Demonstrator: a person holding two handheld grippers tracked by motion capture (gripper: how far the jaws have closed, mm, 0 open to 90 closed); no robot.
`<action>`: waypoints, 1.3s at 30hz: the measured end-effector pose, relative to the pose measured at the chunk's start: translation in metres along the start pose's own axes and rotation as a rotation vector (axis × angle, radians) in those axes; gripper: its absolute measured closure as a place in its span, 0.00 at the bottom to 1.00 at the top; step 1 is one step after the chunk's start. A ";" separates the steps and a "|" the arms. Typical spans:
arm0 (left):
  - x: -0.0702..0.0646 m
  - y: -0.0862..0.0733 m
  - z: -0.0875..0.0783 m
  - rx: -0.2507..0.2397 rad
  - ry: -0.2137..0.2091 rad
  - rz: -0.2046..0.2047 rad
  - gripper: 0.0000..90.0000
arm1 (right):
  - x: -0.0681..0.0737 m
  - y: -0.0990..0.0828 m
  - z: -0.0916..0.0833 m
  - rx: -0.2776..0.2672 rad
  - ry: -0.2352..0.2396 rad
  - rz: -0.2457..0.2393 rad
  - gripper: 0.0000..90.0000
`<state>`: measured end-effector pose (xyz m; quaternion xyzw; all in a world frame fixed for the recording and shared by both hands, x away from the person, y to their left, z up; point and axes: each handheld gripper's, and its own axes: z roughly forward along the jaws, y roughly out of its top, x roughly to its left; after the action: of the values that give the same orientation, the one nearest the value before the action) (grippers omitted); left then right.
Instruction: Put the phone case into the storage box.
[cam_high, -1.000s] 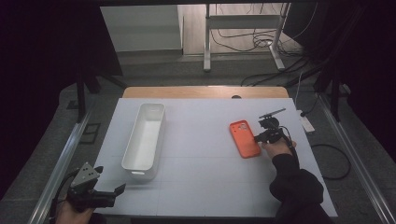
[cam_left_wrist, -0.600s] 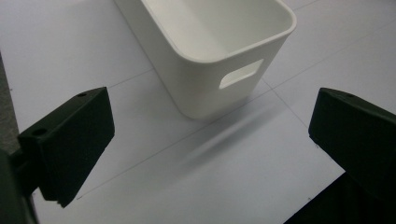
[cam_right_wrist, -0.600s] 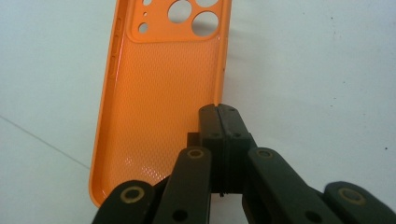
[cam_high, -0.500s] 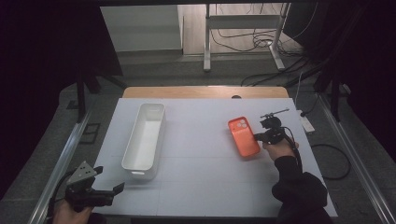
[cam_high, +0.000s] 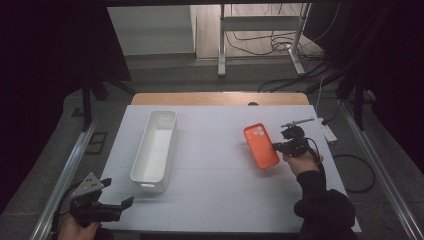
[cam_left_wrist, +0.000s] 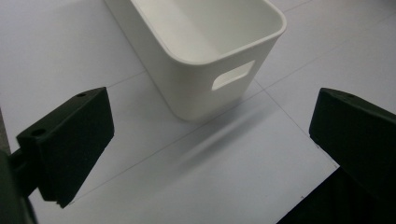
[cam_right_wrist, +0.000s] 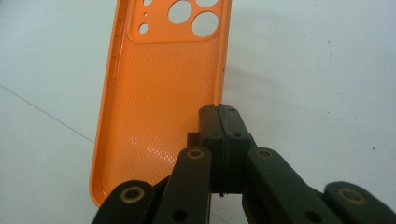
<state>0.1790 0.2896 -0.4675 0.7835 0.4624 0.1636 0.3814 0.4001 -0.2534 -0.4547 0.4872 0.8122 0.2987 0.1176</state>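
The right gripper (cam_right_wrist: 219, 109) pinches the orange phone case (cam_right_wrist: 163, 88) by its side wall near the counter's right edge, probably for lifting; the left gripper (cam_left_wrist: 205, 154) waits spread near the white bin (cam_left_wrist: 205, 51).

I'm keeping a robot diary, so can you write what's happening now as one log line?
left hand-held gripper: open, empty, facing white bin | right hand-held gripper: shut on orange phone case edge | bin: empty
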 end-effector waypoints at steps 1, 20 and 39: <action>0.000 0.000 0.000 0.001 -0.001 0.001 0.00 | 0.001 0.000 -0.001 -0.003 0.000 0.000 1.00; 0.003 0.006 -0.001 -0.019 -0.020 -0.019 0.00 | 0.012 -0.008 -0.028 -0.088 0.025 -0.020 1.00; 0.002 0.031 0.011 -0.062 -0.100 -0.036 0.00 | 0.030 -0.016 -0.047 -0.150 0.051 -0.068 1.00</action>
<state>0.2058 0.2779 -0.4521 0.7702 0.4514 0.1314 0.4309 0.3511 -0.2501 -0.4238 0.4415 0.8062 0.3669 0.1430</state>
